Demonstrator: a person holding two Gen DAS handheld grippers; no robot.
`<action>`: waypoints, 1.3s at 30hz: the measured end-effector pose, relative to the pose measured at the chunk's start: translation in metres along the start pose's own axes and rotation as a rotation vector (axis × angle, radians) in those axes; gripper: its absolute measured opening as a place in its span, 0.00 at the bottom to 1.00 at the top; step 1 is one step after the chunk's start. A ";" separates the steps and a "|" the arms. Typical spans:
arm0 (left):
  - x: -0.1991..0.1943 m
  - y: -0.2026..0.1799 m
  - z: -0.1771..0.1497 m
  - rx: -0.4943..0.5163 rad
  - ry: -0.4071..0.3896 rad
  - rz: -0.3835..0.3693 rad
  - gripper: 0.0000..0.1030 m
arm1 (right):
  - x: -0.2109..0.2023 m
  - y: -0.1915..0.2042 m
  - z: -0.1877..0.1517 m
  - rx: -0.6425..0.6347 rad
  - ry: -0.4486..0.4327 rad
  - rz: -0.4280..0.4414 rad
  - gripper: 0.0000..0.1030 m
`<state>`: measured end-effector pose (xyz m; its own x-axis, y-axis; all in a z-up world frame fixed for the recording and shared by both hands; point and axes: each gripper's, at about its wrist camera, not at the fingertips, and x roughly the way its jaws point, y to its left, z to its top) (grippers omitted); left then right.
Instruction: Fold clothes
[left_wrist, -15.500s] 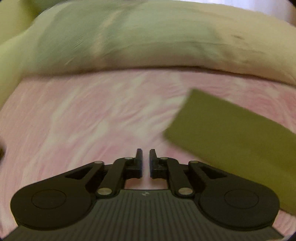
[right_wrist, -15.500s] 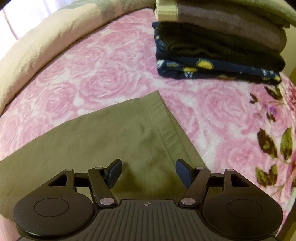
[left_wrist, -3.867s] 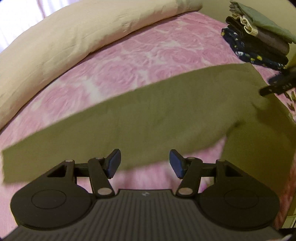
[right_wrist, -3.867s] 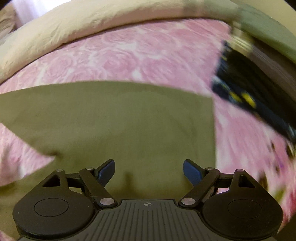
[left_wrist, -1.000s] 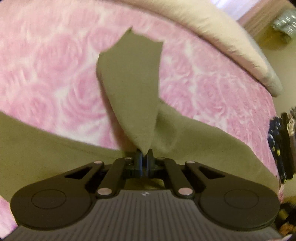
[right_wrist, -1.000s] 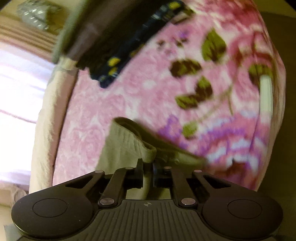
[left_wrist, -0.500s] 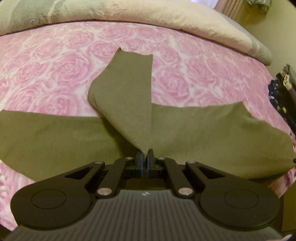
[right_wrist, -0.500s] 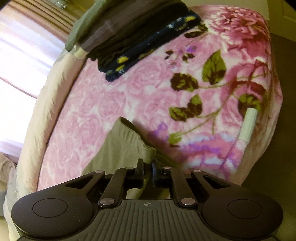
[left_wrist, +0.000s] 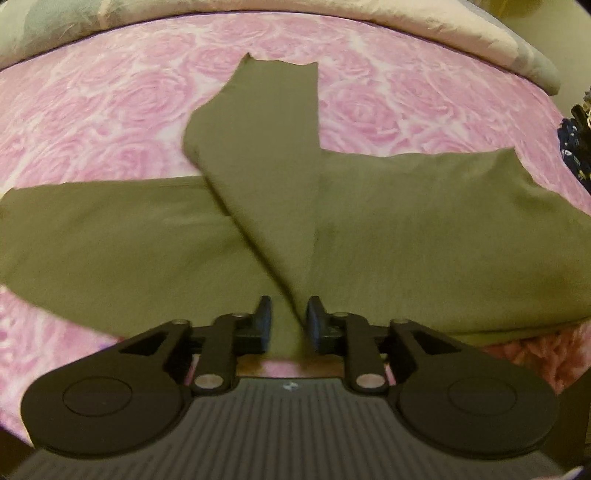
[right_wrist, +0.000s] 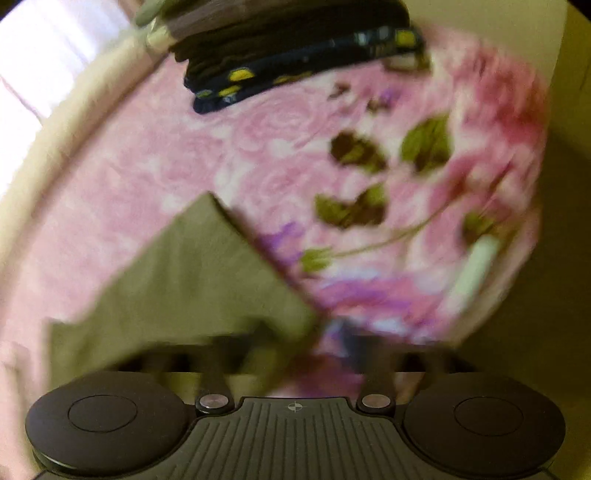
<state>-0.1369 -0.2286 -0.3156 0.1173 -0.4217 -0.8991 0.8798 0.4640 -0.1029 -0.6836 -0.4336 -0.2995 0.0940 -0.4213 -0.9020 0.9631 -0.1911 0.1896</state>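
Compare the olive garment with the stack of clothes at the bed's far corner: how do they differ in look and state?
The olive garment is one plain colour; the stack mixes dark, grey and yellow-spotted navy pieces. The garment lies spread in a thin layer, one leg crossed over it; the stack is folded and piled. The garment lies close under both tools; the stack sits beyond them. Both rest on the pink rose blanket.

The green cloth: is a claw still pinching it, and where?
No. The left claw is opening around a fold of the green cloth; the right claw, blurred, is opening too.
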 end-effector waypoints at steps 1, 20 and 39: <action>-0.007 0.004 0.000 -0.010 -0.001 -0.005 0.20 | -0.007 0.005 0.001 -0.023 -0.020 -0.022 0.74; 0.004 0.181 0.020 -0.239 -0.077 0.235 0.08 | -0.004 0.142 -0.038 -0.256 -0.024 0.096 0.62; -0.042 0.309 0.040 -0.540 -0.080 0.047 0.08 | 0.125 0.402 -0.139 -0.110 0.441 0.688 0.35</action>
<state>0.1482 -0.0990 -0.2926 0.2036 -0.4390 -0.8751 0.5133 0.8090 -0.2864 -0.2493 -0.4396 -0.3903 0.7401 -0.0216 -0.6721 0.6714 0.0803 0.7367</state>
